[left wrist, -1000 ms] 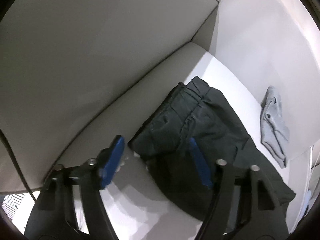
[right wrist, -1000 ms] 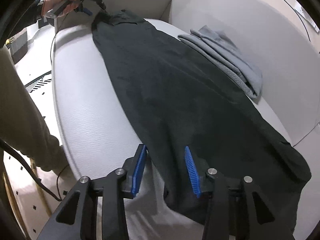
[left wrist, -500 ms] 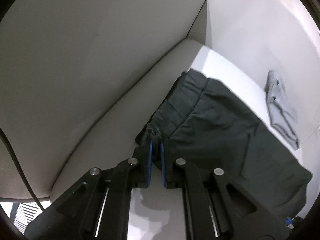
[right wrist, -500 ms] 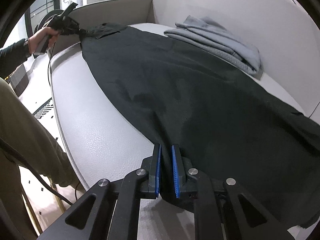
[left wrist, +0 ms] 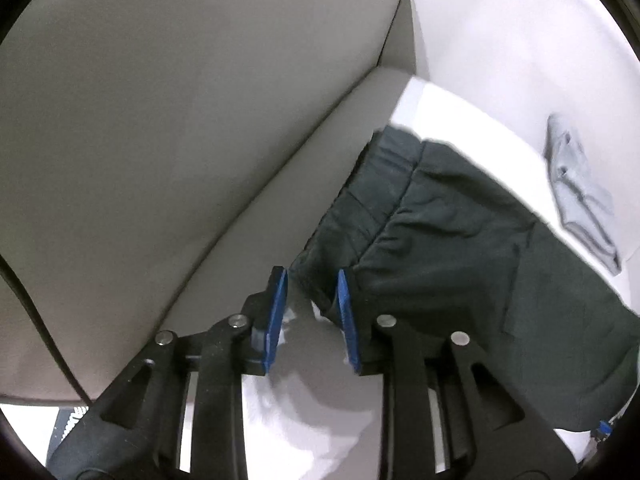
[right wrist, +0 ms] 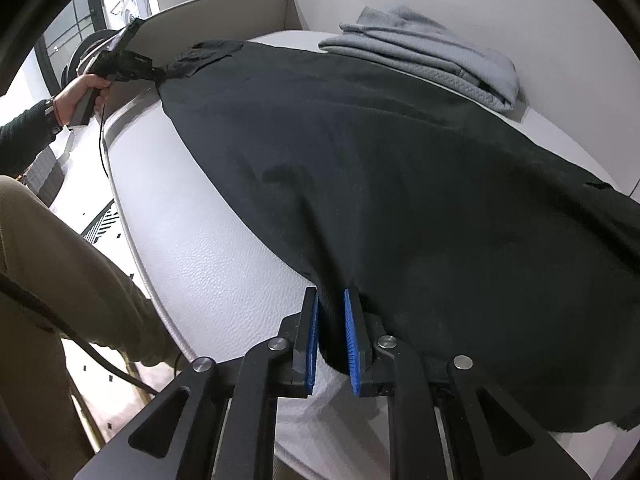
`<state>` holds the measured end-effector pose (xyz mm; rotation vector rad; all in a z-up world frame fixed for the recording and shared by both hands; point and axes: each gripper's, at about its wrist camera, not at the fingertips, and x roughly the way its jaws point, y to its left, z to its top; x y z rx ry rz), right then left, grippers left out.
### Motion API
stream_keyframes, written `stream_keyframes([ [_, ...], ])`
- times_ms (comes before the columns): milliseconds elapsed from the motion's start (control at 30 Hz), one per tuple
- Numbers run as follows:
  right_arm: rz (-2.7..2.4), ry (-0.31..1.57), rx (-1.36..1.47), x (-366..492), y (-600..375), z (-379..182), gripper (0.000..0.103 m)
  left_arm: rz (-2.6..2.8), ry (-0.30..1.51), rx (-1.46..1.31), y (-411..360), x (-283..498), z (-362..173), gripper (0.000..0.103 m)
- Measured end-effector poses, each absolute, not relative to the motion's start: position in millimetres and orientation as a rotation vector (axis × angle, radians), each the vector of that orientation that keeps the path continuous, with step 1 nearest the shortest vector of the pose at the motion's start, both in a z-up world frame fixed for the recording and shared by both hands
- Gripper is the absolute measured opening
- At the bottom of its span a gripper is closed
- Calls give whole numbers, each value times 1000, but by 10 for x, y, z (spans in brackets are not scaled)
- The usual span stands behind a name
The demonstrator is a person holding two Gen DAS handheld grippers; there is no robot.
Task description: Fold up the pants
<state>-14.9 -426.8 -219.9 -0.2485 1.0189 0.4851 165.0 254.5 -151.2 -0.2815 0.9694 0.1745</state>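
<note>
Dark green-black fabric pants (right wrist: 400, 168) lie spread lengthwise along the seat of a pale leather sofa (right wrist: 208, 264), waistband at the far end, leg hem near me. My right gripper (right wrist: 331, 300) has its blue-padded jaws opening, with a fold of the hem edge between them; the pads sit close to the cloth, and I cannot tell whether they still press it. My left gripper (left wrist: 311, 276) is at the waistband corner, its jaws opening as well, with the cloth corner in the gap and touching only the right-hand pad. In the right wrist view, my left hand (right wrist: 82, 96) grips that tool's handle. A folded light grey garment (right wrist: 424, 52) rests on the seat against the backrest, just beside the pants. The sofa's beige armrest (left wrist: 180, 120) rises behind the waistband. White floor (right wrist: 36, 76) shows beyond the seat edge.
</note>
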Motion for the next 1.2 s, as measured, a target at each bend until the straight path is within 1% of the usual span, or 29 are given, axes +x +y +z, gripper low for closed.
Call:
stream_keyframes([
  [33,479,1029,-229,-137,-4286,-2156,17,180,942,-277,2510,1611,-1440,25],
  [100,485,1014,-173,-128,-4337,-2017,17,188,861,-245,2470,1491,-1198,36],
  [133,490,981,-143,-131,-4367,-1909,18,177,828,-243,2426,1466,-1108,50],
  [167,492,942,-123,-130,-4393,-1795,20,144,782,-246,2383,1421,-989,60],
  [200,475,901,-119,-113,-4410,-1670,25,95,745,-244,2307,1391,-886,61],
  [233,447,871,-121,-76,-4411,-1568,35,51,733,-235,2207,1400,-833,61],
  [267,436,855,-121,-22,-4399,-1488,40,-17,731,-221,2072,1401,-797,54],
  [300,436,852,-117,52,-4360,-1432,46,-76,744,-201,1919,1411,-802,40],
  [333,441,860,-112,125,-4301,-1410,48,-143,777,-157,1688,1436,-855,31],
  [367,450,876,-104,214,-4225,-1411,48,-180,800,-130,1548,1461,-901,18],
  [400,462,901,-95,323,-4129,-1440,48,-247,839,-82,1308,1478,-1009,11],
  [467,483,945,-87,514,-3939,-1537,48,-314,868,16,955,1439,-1213,10],
  [567,492,1006,-116,693,-3664,-1746,48,-338,903,116,738,1393,-1500,10],
  [667,530,1048,-126,626,-3605,-1921,48,-295,955,120,889,1381,-1757,9],
  [733,530,1065,-163,549,-3649,-2028,48,-231,961,87,1160,1409,-1837,8],
  [900,501,1105,-184,373,-3872,-2183,47,-137,970,-72,1920,1465,-1947,8],
  [967,495,1116,-171,310,-3927,-2201,47,-133,977,-85,2038,1454,-2012,8],
  [1067,493,1075,-185,177,-3966,-2243,47,-125,995,-23,1997,1490,-2008,7],
  [1100,496,1071,-214,158,-3951,-2244,47,-123,1016,-12,1926,1549,-1980,5],
  [1133,496,1086,-226,168,-3954,-2242,47,-136,1033,-31,1935,1589,-1924,5],
  [1200,495,1118,-187,244,-3958,-2148,47,-163,994,-66,1745,1625,-1678,5],
])
